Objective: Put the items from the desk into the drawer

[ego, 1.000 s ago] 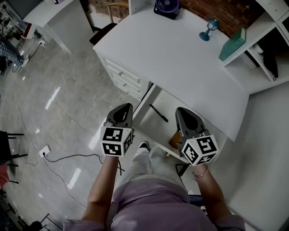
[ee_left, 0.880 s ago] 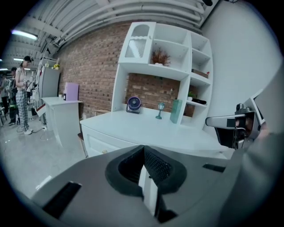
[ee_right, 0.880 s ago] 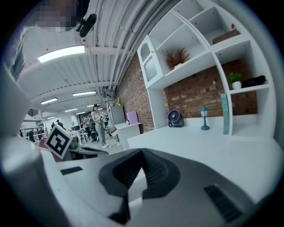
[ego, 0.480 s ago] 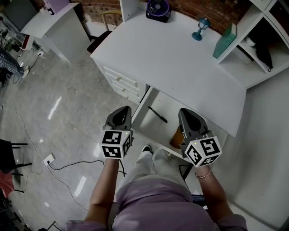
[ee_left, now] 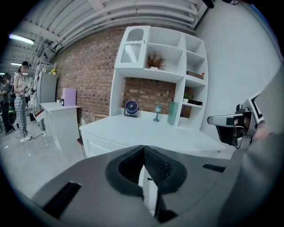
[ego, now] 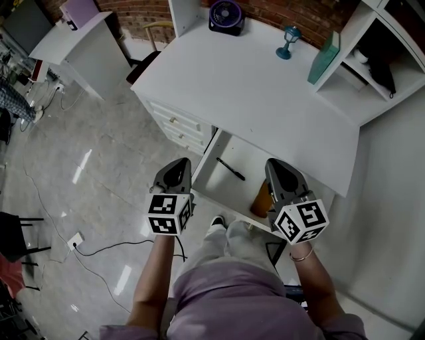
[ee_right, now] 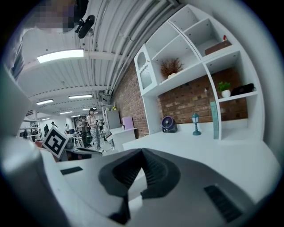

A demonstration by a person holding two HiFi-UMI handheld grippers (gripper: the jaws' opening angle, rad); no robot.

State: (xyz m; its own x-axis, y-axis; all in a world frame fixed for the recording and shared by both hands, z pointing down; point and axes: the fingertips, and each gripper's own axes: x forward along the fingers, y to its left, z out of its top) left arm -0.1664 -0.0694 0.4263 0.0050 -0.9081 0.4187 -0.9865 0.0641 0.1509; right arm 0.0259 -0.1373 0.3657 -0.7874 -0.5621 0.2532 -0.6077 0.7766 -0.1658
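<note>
Both tools are clenched on nothing: the left tool (ego: 176, 167) hangs just beside the open drawer (ego: 210, 183), the right tool (ego: 277, 169) over its right end. Between them, inside, lie one black pen (ego: 232, 169) and one brown thing (ego: 260, 199). Well beyond, at the back of the bench (ego: 265, 99), stand one fan (ego: 226, 13), one lamp (ego: 287, 42) and one teal book (ego: 323, 58).

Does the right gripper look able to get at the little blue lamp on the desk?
Probably yes: the desk is bare between the right gripper and the lamp, though its shut jaws must open first.
</note>
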